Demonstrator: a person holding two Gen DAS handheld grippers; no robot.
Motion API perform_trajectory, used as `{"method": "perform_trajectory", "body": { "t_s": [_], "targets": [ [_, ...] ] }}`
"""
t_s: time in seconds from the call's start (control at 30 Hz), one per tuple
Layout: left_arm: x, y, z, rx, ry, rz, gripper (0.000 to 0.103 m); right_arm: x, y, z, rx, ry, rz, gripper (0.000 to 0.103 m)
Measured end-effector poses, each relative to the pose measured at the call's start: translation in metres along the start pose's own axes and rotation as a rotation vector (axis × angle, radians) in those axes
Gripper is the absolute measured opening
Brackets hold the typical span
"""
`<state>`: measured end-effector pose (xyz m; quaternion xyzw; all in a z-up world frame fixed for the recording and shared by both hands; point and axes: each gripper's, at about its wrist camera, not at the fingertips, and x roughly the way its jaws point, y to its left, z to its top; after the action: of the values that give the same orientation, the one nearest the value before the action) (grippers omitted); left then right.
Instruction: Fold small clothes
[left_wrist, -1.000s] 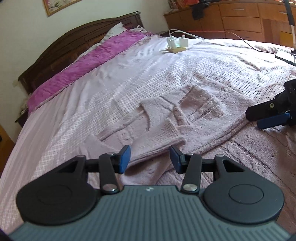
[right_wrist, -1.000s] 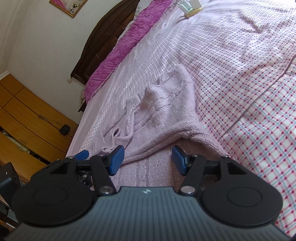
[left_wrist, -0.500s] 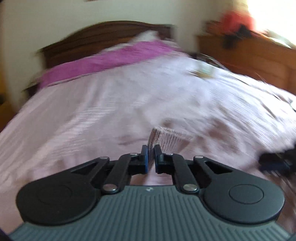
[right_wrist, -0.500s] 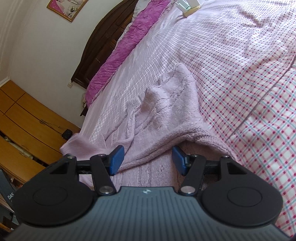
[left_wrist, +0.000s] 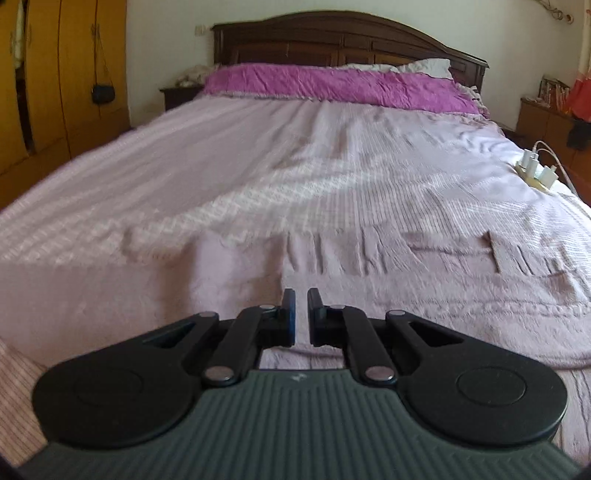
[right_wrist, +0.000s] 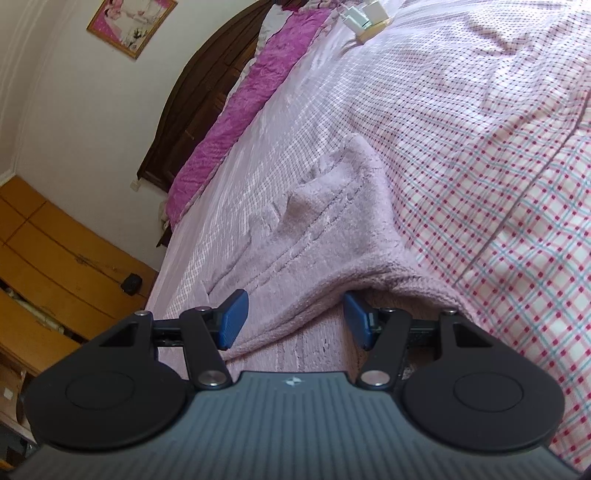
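A small mauve knit sweater (right_wrist: 325, 236) lies spread on the checked bed sheet (right_wrist: 461, 92); its near hem sits between my right gripper's fingers. My right gripper (right_wrist: 295, 319) is open, low over the sweater's edge. In the left wrist view the sweater (left_wrist: 424, 288) lies flat just ahead, its knit ribs showing. My left gripper (left_wrist: 301, 314) has its jaws nearly closed with a narrow gap between the pads; I cannot see any cloth between them.
A purple pillow cover (left_wrist: 340, 85) and dark wooden headboard (left_wrist: 343, 40) are at the far end. White chargers with a cable (left_wrist: 535, 168) lie on the bed's right side. Wooden wardrobes (left_wrist: 55, 85) stand to the left.
My left gripper closed from wide open and swung to face the headboard. The sweater's left sleeve is pulled out straighter. My right gripper stayed open and hardly moved.
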<state>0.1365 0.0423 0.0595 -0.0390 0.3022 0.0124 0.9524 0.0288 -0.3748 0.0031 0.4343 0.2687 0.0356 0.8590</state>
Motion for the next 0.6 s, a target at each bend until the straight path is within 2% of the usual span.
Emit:
{"method": "perform_trajectory", "body": {
  "t_s": [0.27,0.47,0.5,0.53,0.6],
  "targets": [
    [-0.008,0.011,-0.011,-0.043,0.016,-0.063,0.010,-0.011,-0.007,-0.005,0.077,-0.104,-0.030,0.065],
    [-0.007,0.014,-0.017,-0.055,0.036,-0.054,0.010,-0.020,-0.009,-0.010,0.124,-0.157,-0.066,0.064],
    [-0.006,0.016,-0.018,-0.067,0.042,-0.051,0.015,-0.023,-0.009,-0.012,0.129,-0.165,-0.073,0.064],
    [-0.006,0.019,-0.019,-0.082,0.046,-0.055,0.025,-0.026,-0.008,-0.014,0.132,-0.174,-0.080,0.064],
    [-0.006,0.024,-0.021,-0.113,0.042,-0.074,0.035,-0.032,-0.007,-0.018,0.126,-0.190,-0.105,0.065]
  ]
}}
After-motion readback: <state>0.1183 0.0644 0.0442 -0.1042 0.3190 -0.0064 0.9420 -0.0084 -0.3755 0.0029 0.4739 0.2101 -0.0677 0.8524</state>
